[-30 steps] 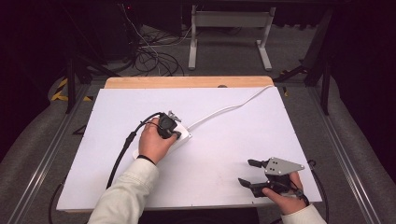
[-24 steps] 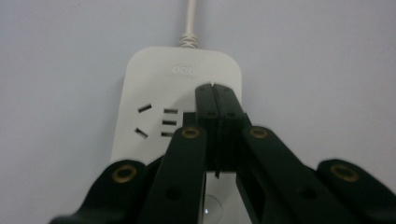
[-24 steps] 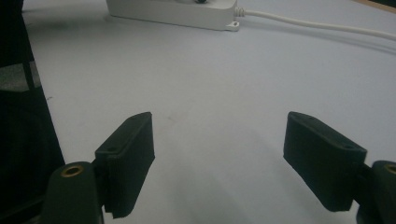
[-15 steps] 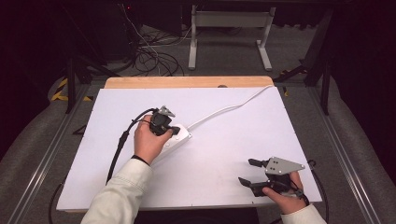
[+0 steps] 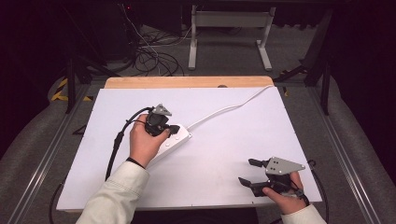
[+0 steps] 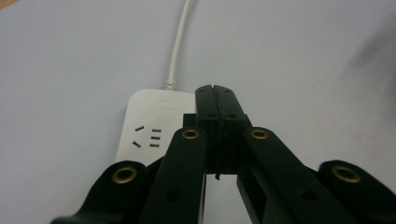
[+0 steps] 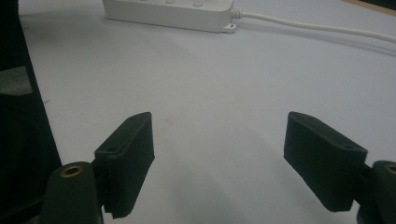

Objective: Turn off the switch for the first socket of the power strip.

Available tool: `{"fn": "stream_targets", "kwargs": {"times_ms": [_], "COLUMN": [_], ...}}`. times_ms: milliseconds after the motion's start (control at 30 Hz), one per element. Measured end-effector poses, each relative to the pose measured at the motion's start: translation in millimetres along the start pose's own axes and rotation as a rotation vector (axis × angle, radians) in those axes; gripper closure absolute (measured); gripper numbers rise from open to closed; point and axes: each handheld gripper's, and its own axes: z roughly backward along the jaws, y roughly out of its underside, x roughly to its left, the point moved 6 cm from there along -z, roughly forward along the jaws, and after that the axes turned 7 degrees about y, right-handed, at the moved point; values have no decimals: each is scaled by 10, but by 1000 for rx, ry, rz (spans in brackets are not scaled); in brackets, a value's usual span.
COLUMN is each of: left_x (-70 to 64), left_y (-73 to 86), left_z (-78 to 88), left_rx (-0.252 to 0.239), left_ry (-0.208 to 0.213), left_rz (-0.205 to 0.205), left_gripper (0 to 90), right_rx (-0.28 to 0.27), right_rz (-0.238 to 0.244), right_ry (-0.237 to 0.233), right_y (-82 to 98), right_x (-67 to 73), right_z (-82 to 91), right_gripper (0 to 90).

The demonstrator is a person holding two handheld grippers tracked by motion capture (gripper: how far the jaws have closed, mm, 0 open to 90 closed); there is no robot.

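The left gripper (image 6: 218,135), jaws pressed together on nothing, hovers above the power strip (image 6: 152,126); it could push the strip. The right gripper (image 7: 233,163) rests wide open and empty near the table's front right corner.

The place looks like a lab or recording workspace. A white-topped counter (image 5: 224,186) stands on dark floor, with tangled cables (image 5: 154,58) and metal stand legs (image 5: 229,37) behind it.
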Motion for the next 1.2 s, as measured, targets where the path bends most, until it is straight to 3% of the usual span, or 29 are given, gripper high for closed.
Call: {"fn": "stream_targets", "kwargs": {"times_ms": [67, 167, 267, 433, 633, 900, 1200], "left_x": [-11, -36, -70, -146, -224, -296, -401], "left_y": [6, 2, -11, -33, -35, -6, 197], "left_z": [7, 34, 74, 189, 347, 552, 801], "left_rx": [1, -18, -37, -86, -138, -220, -330], "left_ry": [-3, -5, -14, -21, -54, -55, -56], "left_rz": [-2, 0, -15, -12, -66, -103, -155], "left_gripper": [890, 785, 589, 390, 222, 146, 164], "right_rx": [1, 1, 1, -2, -4, -7, -11], "right_rz": [-1, -2, -2, -2, -3, -1, -1], "right_ry": [1, 1, 2, 5, 7, 10, 13], "right_y": [1, 2, 4, 2, -3, -5, -13], "right_x": [1, 0, -2, -4, -3, -4, -1], "right_z": [-2, -3, 1, 5, 4, 8, 10], "right_gripper": [253, 253, 253, 253, 252, 249, 245]}}
